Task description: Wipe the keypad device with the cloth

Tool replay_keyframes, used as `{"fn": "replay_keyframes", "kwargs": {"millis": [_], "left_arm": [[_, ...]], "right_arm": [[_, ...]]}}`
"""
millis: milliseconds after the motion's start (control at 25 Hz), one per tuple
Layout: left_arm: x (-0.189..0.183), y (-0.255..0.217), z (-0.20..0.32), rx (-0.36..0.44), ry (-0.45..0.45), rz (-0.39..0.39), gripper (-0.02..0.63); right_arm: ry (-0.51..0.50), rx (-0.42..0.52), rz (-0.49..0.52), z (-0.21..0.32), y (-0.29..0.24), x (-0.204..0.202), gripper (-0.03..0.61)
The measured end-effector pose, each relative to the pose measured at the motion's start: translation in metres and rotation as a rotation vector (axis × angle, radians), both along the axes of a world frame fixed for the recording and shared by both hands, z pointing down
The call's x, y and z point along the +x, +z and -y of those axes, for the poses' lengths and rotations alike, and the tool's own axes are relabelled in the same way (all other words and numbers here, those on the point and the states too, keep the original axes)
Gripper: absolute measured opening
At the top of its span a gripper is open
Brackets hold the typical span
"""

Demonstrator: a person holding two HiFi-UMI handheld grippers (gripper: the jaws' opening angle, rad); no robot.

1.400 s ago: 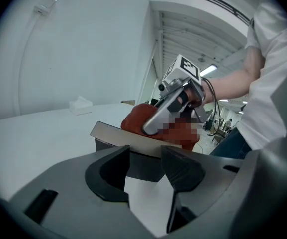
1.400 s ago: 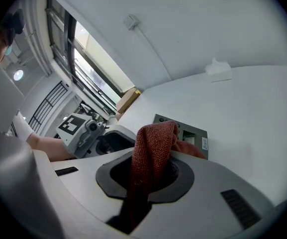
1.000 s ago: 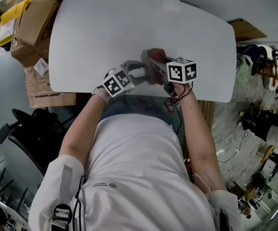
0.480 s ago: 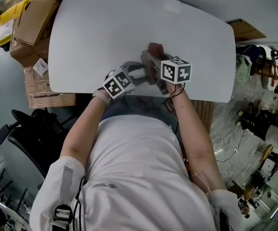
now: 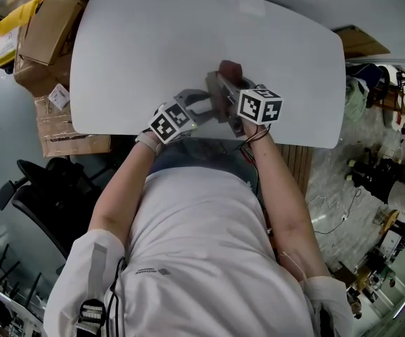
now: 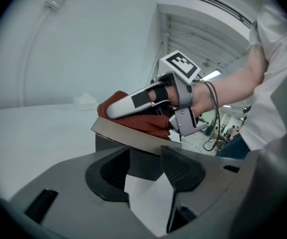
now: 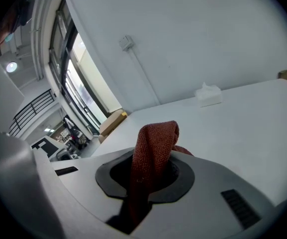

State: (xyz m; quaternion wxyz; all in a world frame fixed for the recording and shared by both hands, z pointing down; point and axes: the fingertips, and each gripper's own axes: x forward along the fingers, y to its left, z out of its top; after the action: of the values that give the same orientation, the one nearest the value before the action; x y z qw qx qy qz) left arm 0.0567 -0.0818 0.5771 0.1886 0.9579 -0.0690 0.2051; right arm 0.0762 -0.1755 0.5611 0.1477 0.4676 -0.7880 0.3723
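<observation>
L gripper (image 6: 144,169) is clamped wide on the keypad device (image 6: 133,139), which sits between its jaws w/ the flat top tilted, probably to steady it for wiping. R gripper (image 7: 148,176), just ahead & above, is pinched shut on the red cloth (image 7: 155,138) and presses it onto that top. Both grippers angle fwd & down, converging just past the near worktop (image 5: 153,48) edge, arms (image 5: 118,188) drawn in toward each other.

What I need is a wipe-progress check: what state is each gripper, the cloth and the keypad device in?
left gripper: shut on the grey box-shaped keypad device.
rust-red woven cloth: bunched, resting on the device's top.
right gripper: shut on the cloth.
keypad device: held, flat top tilted.
</observation>
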Motion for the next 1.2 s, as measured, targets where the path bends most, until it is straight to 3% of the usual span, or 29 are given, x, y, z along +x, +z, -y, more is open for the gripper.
{"fn": "replay_keyframes", "kwargs": {"millis": [240,760,1080,1200], "left_arm": [[0.001,0.002,-0.001,0.006,-0.01,0.011,0.187],[0.001,-0.003,0.0,-0.002,-0.054,0.051,0.187],[0.0,-0.004,-0.001,-0.003,-0.088,0.072,0.187],[-0.003,-0.003,-0.002,-0.008,-0.098,0.076,0.187]], "right_arm": [[0.003,-0.013,0.024,0.002,0.007,0.008,0.054],[0.111,-0.05,-0.084,0.01,0.049,0.05,0.054],[0.056,-0.041,-0.135,0.012,0.062,0.061,0.054],[0.062,-0.034,-0.104,0.01,0.066,0.062,0.054]]}}
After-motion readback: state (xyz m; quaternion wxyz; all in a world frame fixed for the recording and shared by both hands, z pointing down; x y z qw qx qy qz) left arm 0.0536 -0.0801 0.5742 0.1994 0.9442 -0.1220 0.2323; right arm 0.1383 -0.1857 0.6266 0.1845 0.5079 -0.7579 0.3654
